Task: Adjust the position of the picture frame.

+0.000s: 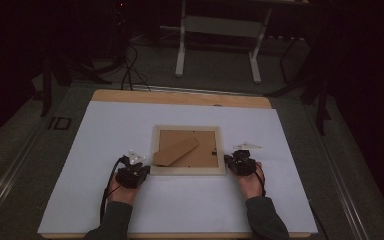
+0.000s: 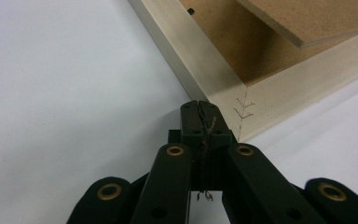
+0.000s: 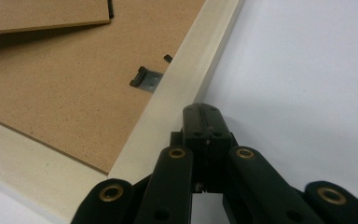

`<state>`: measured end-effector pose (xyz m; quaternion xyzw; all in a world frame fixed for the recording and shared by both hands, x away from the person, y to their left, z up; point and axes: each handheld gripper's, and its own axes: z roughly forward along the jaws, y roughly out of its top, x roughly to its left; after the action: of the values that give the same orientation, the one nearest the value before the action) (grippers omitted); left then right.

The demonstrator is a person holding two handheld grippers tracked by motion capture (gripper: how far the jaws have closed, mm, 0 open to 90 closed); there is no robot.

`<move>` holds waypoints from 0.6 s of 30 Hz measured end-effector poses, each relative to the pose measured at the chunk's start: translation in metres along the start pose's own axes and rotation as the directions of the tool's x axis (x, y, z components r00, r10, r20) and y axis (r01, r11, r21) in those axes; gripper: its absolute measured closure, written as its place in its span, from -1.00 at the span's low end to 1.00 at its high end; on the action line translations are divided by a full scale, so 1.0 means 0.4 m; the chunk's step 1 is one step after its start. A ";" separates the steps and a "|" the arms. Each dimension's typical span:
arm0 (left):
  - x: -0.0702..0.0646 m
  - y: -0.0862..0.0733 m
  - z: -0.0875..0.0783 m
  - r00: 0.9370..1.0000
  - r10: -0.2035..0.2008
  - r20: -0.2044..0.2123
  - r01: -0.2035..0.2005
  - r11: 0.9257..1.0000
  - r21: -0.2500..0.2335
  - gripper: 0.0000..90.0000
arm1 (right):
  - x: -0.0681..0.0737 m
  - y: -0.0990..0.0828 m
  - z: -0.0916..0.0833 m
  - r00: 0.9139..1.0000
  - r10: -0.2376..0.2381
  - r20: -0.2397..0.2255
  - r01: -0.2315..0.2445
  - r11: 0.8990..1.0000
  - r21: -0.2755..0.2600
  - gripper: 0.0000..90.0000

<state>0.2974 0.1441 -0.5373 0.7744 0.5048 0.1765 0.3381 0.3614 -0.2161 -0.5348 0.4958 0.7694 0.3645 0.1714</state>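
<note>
Left hand-held gripper (image 2: 200,109) closed, empty, at picture frame (image 1: 188,171) corner, right hand-held gripper (image 3: 201,112) likewise

One picture frame (image 1: 188,150) lies face down on one white sheet (image 1: 130,200), with one brown backing board (image 1: 207,155) and one fold-out stand (image 1: 176,151) on it. Two grippers, left (image 1: 141,169) and right (image 1: 228,161), are held by two hands. One metal clip (image 3: 145,78) shows clearly in the right gripper view.
</note>
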 end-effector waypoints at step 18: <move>0.014 0.003 -0.007 0.999 -0.011 0.031 0.011 1.000 -0.002 0.96 | -0.005 -0.001 0.007 0.999 -0.034 -0.022 0.034 0.999 -0.011 1.00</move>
<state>0.2988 0.1497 -0.5348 0.7740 0.5036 0.1633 0.3474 0.3638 -0.2170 -0.5372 0.4777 0.7776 0.3711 0.1714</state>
